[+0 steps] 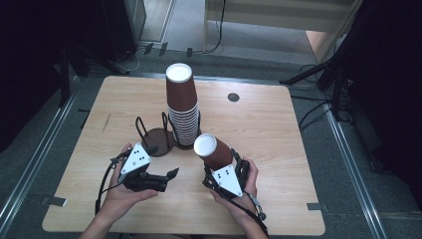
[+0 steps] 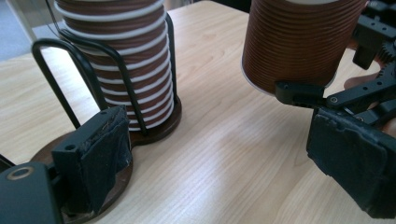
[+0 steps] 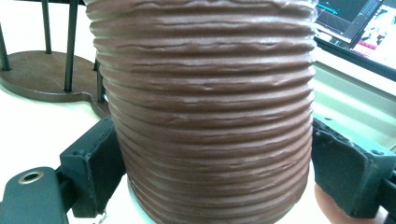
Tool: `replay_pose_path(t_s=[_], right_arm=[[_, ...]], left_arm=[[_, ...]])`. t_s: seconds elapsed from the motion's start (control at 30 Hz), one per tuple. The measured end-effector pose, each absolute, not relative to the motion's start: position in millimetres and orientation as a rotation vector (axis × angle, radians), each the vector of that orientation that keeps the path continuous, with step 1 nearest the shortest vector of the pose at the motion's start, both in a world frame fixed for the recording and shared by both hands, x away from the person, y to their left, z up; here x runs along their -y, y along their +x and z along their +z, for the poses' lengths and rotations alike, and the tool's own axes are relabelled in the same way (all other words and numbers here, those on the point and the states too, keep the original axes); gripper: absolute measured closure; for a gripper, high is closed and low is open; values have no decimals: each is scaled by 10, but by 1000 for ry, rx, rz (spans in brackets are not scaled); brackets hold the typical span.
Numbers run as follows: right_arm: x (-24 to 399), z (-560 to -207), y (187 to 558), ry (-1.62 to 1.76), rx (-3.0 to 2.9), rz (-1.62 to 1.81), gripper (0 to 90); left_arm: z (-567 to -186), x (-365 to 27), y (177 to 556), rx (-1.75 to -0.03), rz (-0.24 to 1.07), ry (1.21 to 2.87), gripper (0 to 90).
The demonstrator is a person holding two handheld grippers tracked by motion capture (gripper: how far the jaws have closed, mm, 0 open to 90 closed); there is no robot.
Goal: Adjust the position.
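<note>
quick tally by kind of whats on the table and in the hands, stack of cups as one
stack of brown ribbed cups in the holder: 1
single brown cup, clamped in the right tongs: 1
wire cup holder with two round bases: 1
hand-held tongs, counting the open, empty left tongs: 2
total: 5

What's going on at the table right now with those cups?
A person works with a gripper in each hand. The right gripper is shut on a single brown paper cup, held upside down, white base up, just right of the wire cup holder. A tall stack of upside-down cups sits in the holder's right ring; its left ring has no cups. The left gripper is open and holds nothing, resting low by the holder's base.
</note>
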State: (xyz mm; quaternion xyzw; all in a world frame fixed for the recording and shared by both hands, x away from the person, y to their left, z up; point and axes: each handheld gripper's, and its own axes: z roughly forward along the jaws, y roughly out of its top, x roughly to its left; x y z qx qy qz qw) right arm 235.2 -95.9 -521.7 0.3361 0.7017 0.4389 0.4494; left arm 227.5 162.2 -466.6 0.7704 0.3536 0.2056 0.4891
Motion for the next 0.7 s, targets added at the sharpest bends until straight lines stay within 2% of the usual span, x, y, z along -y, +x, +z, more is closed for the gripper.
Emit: replay_pose_path(t_s=[0.7], right_arm=[[894,-5302,2222,672,-1747,971,110]], left_arm=[[-4576,-1401,2205,-801,439,1885,71]])
